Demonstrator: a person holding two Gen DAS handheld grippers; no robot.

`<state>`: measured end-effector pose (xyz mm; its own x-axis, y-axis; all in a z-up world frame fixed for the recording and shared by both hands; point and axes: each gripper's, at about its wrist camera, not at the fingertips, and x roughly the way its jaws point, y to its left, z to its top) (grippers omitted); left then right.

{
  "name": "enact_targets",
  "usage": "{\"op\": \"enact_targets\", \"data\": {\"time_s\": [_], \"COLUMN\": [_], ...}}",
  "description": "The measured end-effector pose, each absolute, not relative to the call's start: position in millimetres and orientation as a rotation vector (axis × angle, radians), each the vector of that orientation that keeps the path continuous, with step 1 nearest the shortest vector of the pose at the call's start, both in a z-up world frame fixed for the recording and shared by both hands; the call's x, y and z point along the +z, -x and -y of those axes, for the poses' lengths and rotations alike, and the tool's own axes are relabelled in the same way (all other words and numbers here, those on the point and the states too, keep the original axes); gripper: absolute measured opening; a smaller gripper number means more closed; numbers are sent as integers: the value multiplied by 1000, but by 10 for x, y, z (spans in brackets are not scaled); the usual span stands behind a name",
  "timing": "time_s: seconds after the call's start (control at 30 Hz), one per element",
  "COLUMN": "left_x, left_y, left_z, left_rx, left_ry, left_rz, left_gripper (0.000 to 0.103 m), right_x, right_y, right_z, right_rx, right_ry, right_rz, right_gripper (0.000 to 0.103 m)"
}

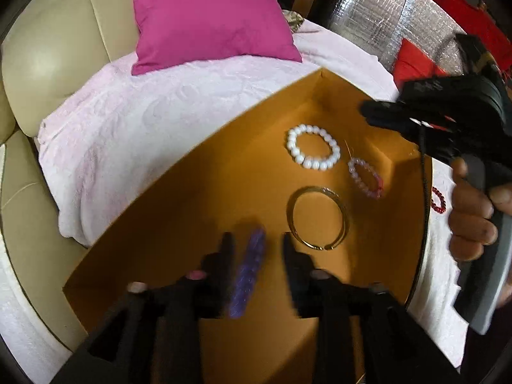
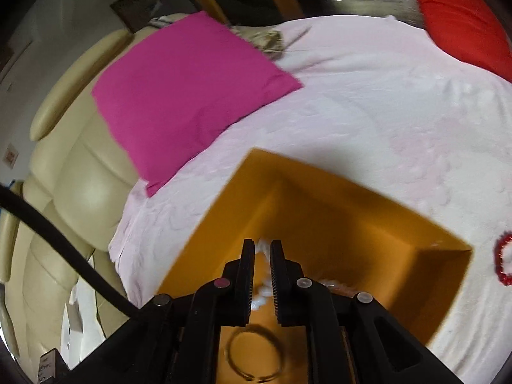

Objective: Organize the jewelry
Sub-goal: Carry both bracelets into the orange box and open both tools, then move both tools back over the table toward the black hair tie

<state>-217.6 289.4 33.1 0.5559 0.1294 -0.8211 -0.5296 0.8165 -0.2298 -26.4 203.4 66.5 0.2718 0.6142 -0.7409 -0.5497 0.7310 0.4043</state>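
An orange box [image 1: 198, 192] lies on a pale pink blanket. In it lie a white bead bracelet [image 1: 313, 151], a pink bead bracelet [image 1: 365, 177] and a gold bangle [image 1: 318, 217]. My left gripper [image 1: 256, 240] is open over the box, with a purple bead bracelet [image 1: 248, 275] blurred between its fingers, touching neither. My right gripper [image 2: 262, 246] hovers above the box [image 2: 336, 211], jaws nearly closed and empty; the white bracelet [image 2: 260, 297] and gold bangle [image 2: 254, 356] show below it. A red bead bracelet [image 2: 502, 260] lies on the blanket right of the box; it also shows in the left wrist view [image 1: 438, 200].
A magenta cushion [image 1: 208, 16] lies on the blanket [image 1: 128, 121] behind the box. A cream leather sofa [image 1: 48, 64] is to the left. A red cushion [image 2: 464, 16] sits at the far right. A black cable [image 2: 64, 249] crosses the left of the right wrist view.
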Motion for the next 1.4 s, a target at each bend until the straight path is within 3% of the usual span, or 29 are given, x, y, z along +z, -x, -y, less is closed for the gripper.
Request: {"op": "enact_targets", "data": {"time_s": [0.1, 0.23, 0.4, 0.53, 0.87, 1.4], "left_x": [441, 639, 951, 1208, 1232, 569], "left_y": [2185, 2146, 2013, 1857, 1221, 661], "left_z": [-2848, -2653, -2229, -1768, -567, -52], "left_rx": [444, 434, 383, 333, 167, 112], "left_ry": [462, 408, 311, 222, 62, 127], "left_rz": [-885, -849, -799, -755, -764, -798], "left_gripper": [45, 55, 62, 68, 70, 70], "right_x": [807, 1020, 1219, 1283, 721, 147], "right_y": [257, 366, 518, 538, 290, 100], "right_z": [-1727, -1187, -202, 663, 2574, 3329], "right_rx": [782, 753, 681, 560, 301, 66], "right_ry": [-102, -92, -92, -144, -490, -389], "right_rz": [-981, -908, -799, -745, -811, -1074], "right_gripper": [12, 24, 29, 53, 53, 49]}}
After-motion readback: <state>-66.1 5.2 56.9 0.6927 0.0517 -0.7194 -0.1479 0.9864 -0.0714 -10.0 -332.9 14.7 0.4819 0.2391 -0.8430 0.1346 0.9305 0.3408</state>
